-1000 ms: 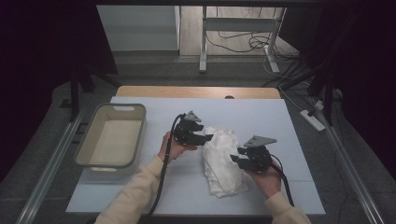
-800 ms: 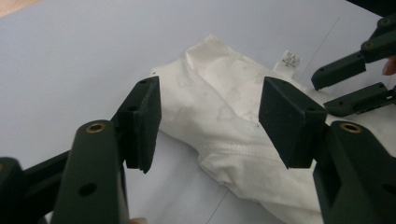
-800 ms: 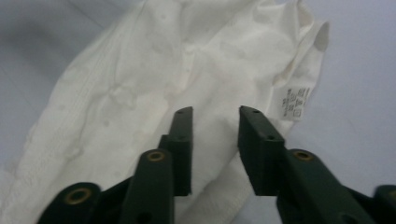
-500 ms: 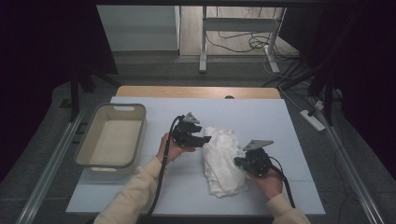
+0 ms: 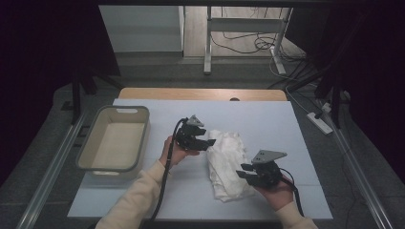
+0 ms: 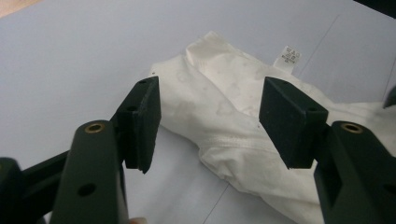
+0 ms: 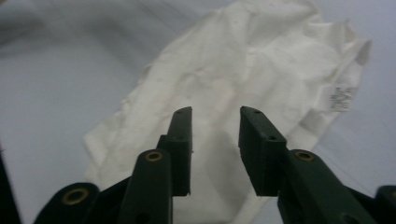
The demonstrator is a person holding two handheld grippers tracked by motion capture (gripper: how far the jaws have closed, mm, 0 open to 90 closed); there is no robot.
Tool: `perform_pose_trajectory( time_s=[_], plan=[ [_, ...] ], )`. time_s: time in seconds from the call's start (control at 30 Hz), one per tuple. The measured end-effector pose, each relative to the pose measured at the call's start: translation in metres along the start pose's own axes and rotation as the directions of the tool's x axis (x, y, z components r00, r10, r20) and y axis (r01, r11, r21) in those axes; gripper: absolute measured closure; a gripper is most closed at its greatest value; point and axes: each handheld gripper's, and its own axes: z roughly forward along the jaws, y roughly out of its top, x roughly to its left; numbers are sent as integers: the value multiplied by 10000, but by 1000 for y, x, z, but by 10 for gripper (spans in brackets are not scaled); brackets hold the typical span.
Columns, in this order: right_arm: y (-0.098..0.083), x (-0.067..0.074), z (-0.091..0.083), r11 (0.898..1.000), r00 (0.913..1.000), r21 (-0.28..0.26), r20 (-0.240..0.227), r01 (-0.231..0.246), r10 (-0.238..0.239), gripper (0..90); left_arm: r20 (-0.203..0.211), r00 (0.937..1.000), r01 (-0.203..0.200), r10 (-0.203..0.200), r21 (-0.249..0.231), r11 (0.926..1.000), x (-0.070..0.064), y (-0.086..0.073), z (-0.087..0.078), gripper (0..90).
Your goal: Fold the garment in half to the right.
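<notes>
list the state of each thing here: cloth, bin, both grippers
white cloth: crumpled, lying flat on the table, held by neither gripper
bin: upright, empty
left gripper: open, nothing between the jaws, at the cloth's edge
right gripper: open, jaws have just been opening, cloth beyond them, not gripped

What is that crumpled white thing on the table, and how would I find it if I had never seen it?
Look at the big pale blue table, then find the two black tools held above it. Between them, right of the middle, lies a crumpled white cloth. Unlike the stiff beige tub near the left edge, it is soft and wrinkled, with a little printed tag sewn to one edge.
</notes>
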Motion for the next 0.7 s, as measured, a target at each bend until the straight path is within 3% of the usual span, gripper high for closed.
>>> perform_pose_trajectory(
  time_s=[0.13, 0.23, 0.4, 0.57, 0.7],
  plan=[
    [-2, 14, -2, 9994, 9969, -104, -708, 327, -333, 580, 3, 10000, -97, 97, -67, 9999, -1, 0, -3, 391],
    [-3, 28, 3, 9965, 9899, 204, -1183, 807, -778, 560, 4, 10000, -82, 82, -99, 9999, 0, 0, -4, 391],
    [-5, 42, 20, 9863, 9830, 944, -1374, 1354, -1218, 536, 12, 9999, -101, 101, -67, 9999, 0, 0, -4, 390],
    [-7, 42, 31, 9743, 9851, 1655, -1048, 1528, -1367, 708, 2, 9999, -123, 123, -14, 9999, 0, -1, -3, 390],
    [-4, 42, 22, 9794, 9849, 1305, -994, 1542, -1418, 809, 6, 9999, -126, 126, -37, 9999, -1, -1, -3, 389]
  ],
)
